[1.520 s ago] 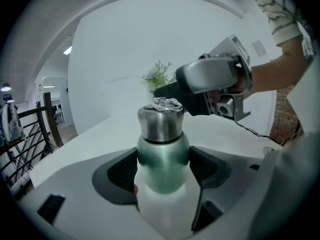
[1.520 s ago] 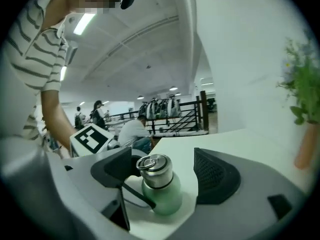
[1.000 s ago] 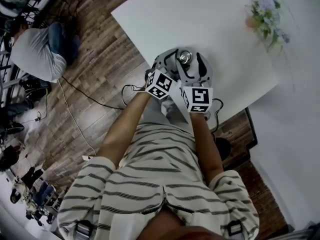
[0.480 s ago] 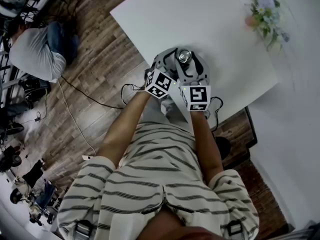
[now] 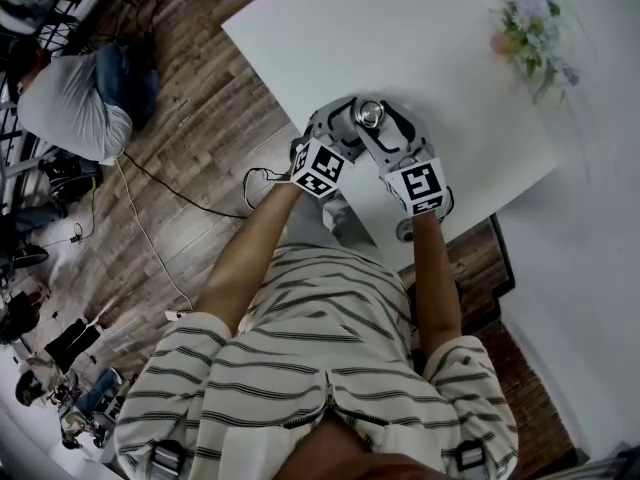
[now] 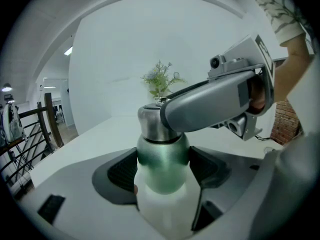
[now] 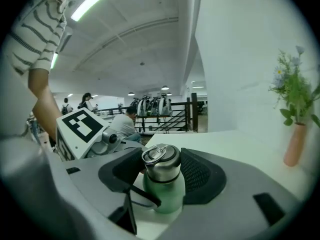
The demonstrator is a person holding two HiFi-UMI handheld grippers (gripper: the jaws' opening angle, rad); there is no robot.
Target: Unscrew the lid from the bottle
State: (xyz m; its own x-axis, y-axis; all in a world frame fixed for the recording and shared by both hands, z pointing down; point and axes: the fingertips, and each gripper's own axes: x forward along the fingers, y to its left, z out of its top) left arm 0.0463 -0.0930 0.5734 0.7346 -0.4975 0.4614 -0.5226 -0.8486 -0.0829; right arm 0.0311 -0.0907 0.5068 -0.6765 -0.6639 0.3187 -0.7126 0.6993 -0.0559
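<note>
- Since the earlier frame, the right gripper [image 5: 378,128] has rolled, swinging its marker cube [image 5: 422,186] out to the right; its jaws have just been closing and now clamp the steel lid [image 7: 161,163].
- Left gripper [image 5: 340,126] pinches the green bottle [image 6: 162,166] by its body, below the lid.
- Bottle stands upright near the white table's [image 5: 400,38] near edge.
- Flower vase [image 5: 530,23] stands well apart, toward the far corner.

left gripper [image 6: 162,174] and right gripper [image 7: 161,171] flank bottle [image 5: 369,114], open table [image 5: 400,28] beyond, flower vase [image 5: 528,28] well apart

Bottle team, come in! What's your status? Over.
Left gripper clamped on bottle. Right gripper jaws just been closing, lid gripped between them. Lid not off yet. Flower vase well clear.
</note>
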